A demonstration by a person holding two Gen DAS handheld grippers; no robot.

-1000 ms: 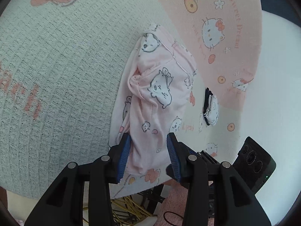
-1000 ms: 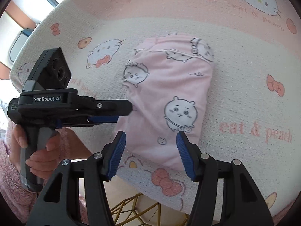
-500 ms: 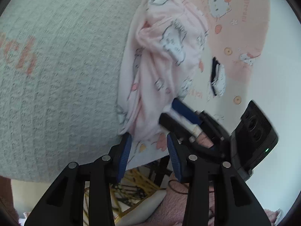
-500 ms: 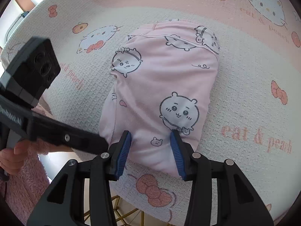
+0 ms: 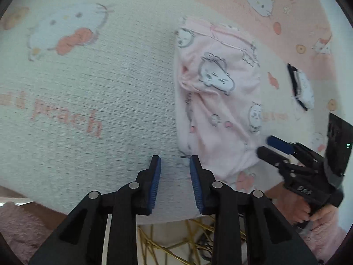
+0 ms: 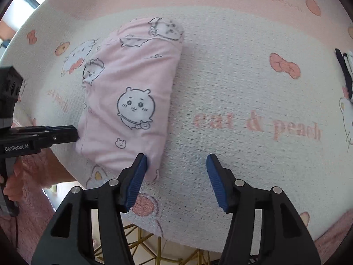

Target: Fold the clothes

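A pink folded garment point(image 6: 130, 101) with little cartoon animals lies on a round table covered by a cat-and-peach tablecloth point(image 6: 253, 92), near the table's front edge; it is a thick bundle, longer than it is wide.

The right gripper point(image 6: 175, 172) hangs over the cloth just beside the bundle; its blue pads are wide apart and hold nothing; the left pad point(image 6: 138, 176) sits at the bundle's near corner.

The left gripper point(image 5: 174, 172) is also over the tablecloth, at the other near corner of the bundle; its pads have a small gap between them with only tablecloth showing there, so it grips nothing.

In the left camera view the right gripper point(image 5: 273, 148) shows from the side, held by a hand point(image 5: 295, 207) in a fluffy pink sleeve point(image 5: 324, 236); a small black and white thing point(image 5: 302, 86) lies farther back on the table; gold table legs point(image 6: 141, 243) show below the edge
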